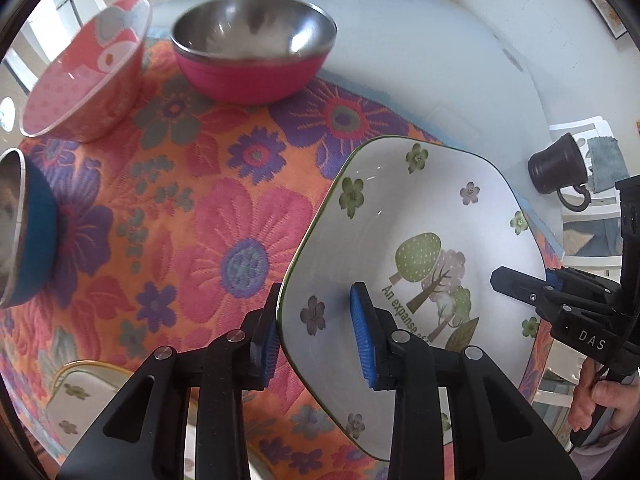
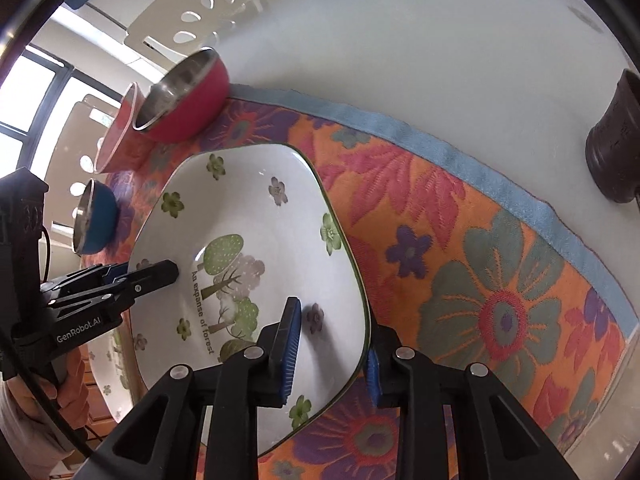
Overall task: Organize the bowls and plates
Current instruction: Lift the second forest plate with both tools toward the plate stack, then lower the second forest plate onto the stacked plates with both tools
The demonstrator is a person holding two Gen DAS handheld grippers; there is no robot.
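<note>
A white square plate (image 1: 400, 216) with green flowers and a tree print is held up off the floral mat between both grippers. My left gripper (image 1: 318, 334) is shut on its left rim, one pad under and one on top. My right gripper (image 2: 332, 350) is shut on the opposite rim of the plate (image 2: 256, 224). The right gripper also shows in the left wrist view (image 1: 520, 286), and the left gripper in the right wrist view (image 2: 160, 274). A second flowered plate (image 1: 84, 392) lies on the mat below my left gripper.
A pink steel-lined bowl (image 1: 256, 48), a pink patterned bowl (image 1: 88, 80) and a blue steel-lined bowl (image 1: 28, 232) stand on the orange floral mat (image 1: 200, 208). A dark mug (image 1: 558, 166) stands on the white table (image 1: 420, 60) beyond the mat's edge.
</note>
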